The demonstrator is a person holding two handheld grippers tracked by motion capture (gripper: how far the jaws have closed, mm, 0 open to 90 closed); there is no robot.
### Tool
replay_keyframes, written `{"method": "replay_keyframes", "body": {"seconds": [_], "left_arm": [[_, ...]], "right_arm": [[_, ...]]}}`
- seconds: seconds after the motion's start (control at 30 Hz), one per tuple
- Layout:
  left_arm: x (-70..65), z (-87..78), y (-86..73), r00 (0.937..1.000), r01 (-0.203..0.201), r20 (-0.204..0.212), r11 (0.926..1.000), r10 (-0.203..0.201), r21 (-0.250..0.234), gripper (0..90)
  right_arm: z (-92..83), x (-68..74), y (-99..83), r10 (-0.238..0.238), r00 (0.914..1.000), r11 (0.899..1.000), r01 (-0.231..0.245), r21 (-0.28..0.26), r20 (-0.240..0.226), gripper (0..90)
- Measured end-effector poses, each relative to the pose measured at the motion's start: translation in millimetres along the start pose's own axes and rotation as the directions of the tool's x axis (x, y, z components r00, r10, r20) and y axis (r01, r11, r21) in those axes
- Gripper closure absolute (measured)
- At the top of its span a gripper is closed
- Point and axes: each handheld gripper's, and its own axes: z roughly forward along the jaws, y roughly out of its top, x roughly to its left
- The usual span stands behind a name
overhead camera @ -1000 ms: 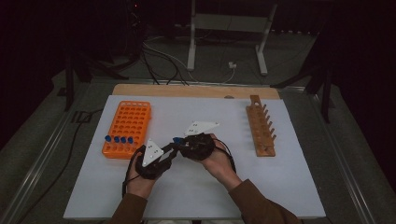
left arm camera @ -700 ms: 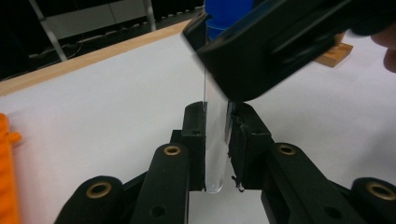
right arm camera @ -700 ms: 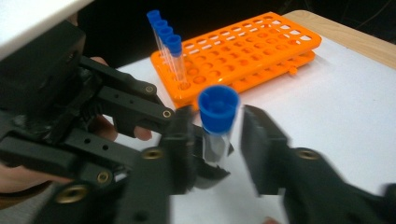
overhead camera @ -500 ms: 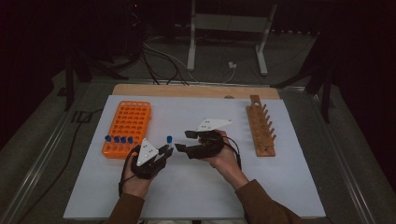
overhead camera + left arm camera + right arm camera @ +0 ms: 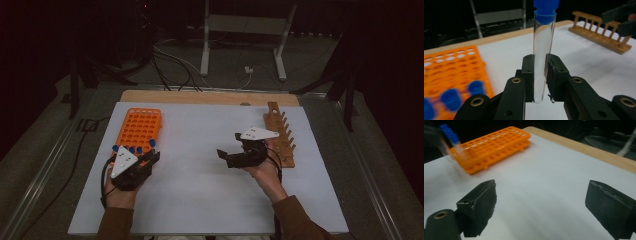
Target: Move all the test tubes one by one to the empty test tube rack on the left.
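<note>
While unlabelled, tube (image 5: 541,57) sits clamped — left tongs (image 5: 540,75).

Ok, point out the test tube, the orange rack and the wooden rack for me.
test tube (image 5: 540,57), left gripper view, on the clear glass body above the fingers.
orange rack (image 5: 139,129), high view, on its holed top face.
wooden rack (image 5: 281,142), high view, on the base board beside the pegs.
</note>
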Motion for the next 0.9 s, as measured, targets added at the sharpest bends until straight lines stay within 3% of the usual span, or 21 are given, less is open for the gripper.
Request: {"method": "replay_keyframes", "body": {"seconds": [0.1,0.23,0.37,0.67,0.9], "left_arm": [[10.6,-11.8,2.1,0.9997,0.016,-0.019,0.9996,-0.016,-0.023,78.1],[25.9,-29.3,4.1,0.9989,0.017,-0.043,0.9983,-0.019,-0.055,78.2],[43.4,-47.7,4.5,0.9949,0.041,-0.088,0.995,-0.049,-0.09,78.1],[69.5,-72.2,0.1,0.9754,0.08,-0.194,0.9884,-0.104,-0.129,78.1],[79.4,-62.7,-13.8,0.9597,0.094,-0.256,0.9914,-0.115,-0.09,78.2]], "right_arm": [[-8.9,-7.9,-3.3,0.013,0.9994,1.0,-0.012,-0.012,0.033,8.8],[-20.5,-16.7,-6.2,0.034,0.9985,0.999,-0.032,-0.036,0.043,6.7],[-30.6,-23.3,-8.4,0.049,0.9973,0.997,-0.046,-0.061,0.055,6.2],[-42.4,-33.4,-12.5,0.076,0.9941,0.994,-0.07,-0.084,0.078,6.2],[-47.2,-35.8,-12.3,0.08,0.9933,0.993,-0.072,-0.093,0.083,6.4]]}}
